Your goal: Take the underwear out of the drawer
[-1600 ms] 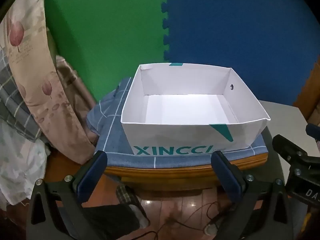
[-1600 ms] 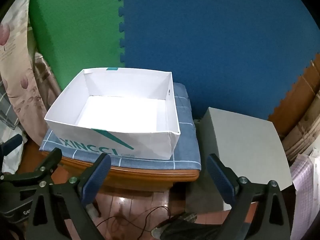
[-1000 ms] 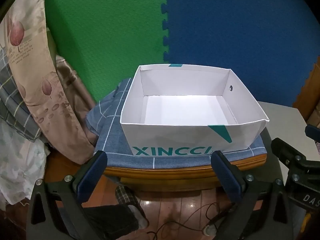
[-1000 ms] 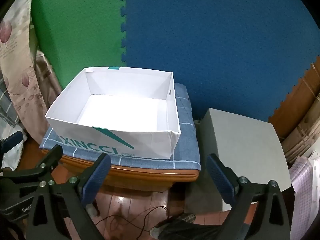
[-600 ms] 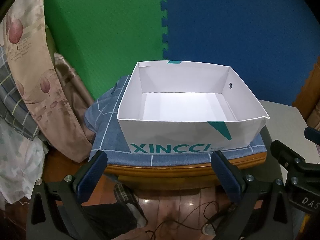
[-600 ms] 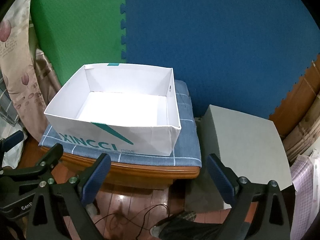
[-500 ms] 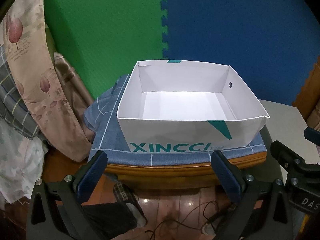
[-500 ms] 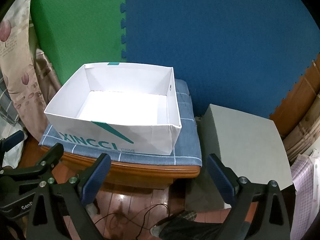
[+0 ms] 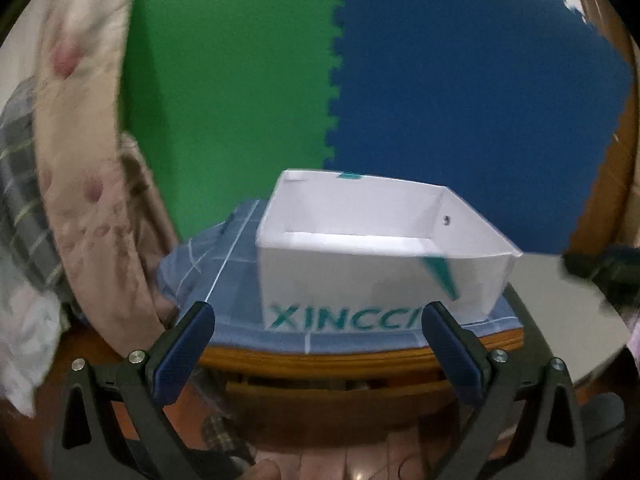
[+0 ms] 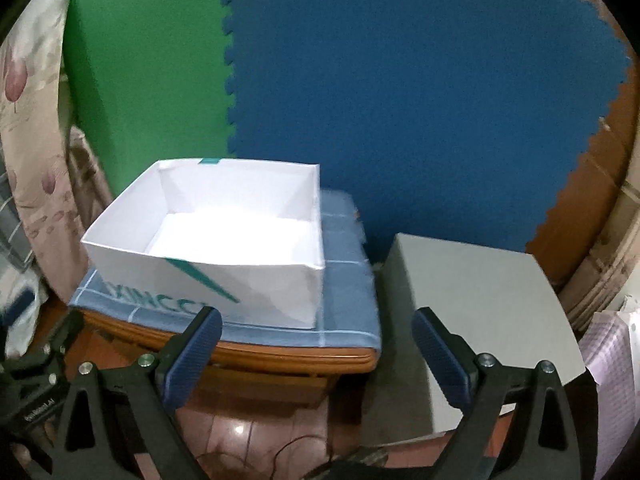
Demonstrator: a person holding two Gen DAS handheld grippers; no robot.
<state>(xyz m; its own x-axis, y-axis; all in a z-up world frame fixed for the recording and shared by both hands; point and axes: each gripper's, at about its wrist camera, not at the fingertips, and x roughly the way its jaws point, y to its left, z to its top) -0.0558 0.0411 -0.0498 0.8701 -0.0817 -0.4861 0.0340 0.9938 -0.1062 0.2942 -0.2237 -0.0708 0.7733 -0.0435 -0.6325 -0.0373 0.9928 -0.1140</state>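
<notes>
A white open-topped box [image 9: 360, 280] with teal "XINCCI" lettering stands on a blue checked cloth [image 9: 224, 280] over a low wooden table [image 9: 340, 360]. The box [image 10: 224, 280] shows a bare white inside; no underwear is visible in either view. My left gripper [image 9: 316, 320] is open, low in front of the box's front wall, with nothing between its fingers. My right gripper [image 10: 316, 320] is open too, in front of the box's right front corner. The left gripper [image 10: 40, 360] also shows at the lower left of the right wrist view.
A grey cabinet top [image 10: 480, 300] stands right of the wooden table. Green [image 9: 232, 100] and blue foam mats [image 10: 400, 100] cover the wall behind. Patterned fabric [image 9: 80, 200] hangs at the left. A reddish wooden floor [image 10: 240, 432] with a cable lies below.
Both views have dropped lower and tipped upward, with motion blur. The box sits lower in the frames and less of its floor shows in the left view. Both grippers remain open.
</notes>
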